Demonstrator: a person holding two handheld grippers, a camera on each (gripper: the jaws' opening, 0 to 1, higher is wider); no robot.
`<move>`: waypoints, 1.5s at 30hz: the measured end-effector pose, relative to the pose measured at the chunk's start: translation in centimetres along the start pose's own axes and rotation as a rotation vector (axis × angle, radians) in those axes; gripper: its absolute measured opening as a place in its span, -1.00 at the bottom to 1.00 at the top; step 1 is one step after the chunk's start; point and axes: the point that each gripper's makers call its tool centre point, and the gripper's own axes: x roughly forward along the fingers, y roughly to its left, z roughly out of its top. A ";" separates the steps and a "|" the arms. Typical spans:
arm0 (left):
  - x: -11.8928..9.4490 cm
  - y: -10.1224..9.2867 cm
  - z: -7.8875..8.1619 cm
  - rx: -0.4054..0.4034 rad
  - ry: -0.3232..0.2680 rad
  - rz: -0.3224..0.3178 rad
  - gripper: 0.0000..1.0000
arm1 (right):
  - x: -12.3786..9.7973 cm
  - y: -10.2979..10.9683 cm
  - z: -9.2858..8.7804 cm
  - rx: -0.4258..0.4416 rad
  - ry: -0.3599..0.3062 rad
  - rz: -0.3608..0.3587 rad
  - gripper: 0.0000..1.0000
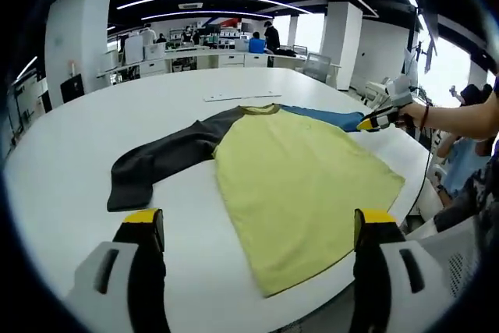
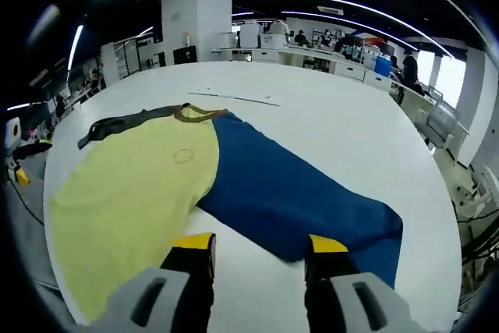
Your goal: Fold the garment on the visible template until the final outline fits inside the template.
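Garment point(image 1: 300, 185) first: from the left gripper view, a long-sleeved shirt lies flat on the white table point(image 1: 70, 169), yellow body toward the near edge, dark grey sleeve point(image 1: 160, 163) stretched out sideways. The left gripper point(image 1: 261, 228) hangs above the hem with its jaws apart and empty, seemingly waiting. Across the shirt, the right gripper point(image 1: 380, 119) sits at the blue sleeve's end. Bare tabletop lies beyond the collar for folding.

From the right gripper view, the blue sleeve point(image 2: 296, 196) runs toward the right gripper point(image 2: 261, 246), whose jaws stand apart just over its cuff edge, probably lining up a grab. The hem nears the table's rim.
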 end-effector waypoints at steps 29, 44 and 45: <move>-0.5 -0.8 0.1 -0.034 0.015 0.008 0.79 | 3.6 -3.5 0.6 -0.025 0.057 -0.071 -1.00; -0.8 -0.6 0.1 -0.036 0.017 0.019 0.85 | 1.2 -4.9 2.0 0.170 -0.012 -0.078 -0.45; -0.9 -0.6 0.1 -0.038 0.012 0.021 0.86 | 0.6 -5.4 1.9 0.180 -0.005 -0.088 -0.41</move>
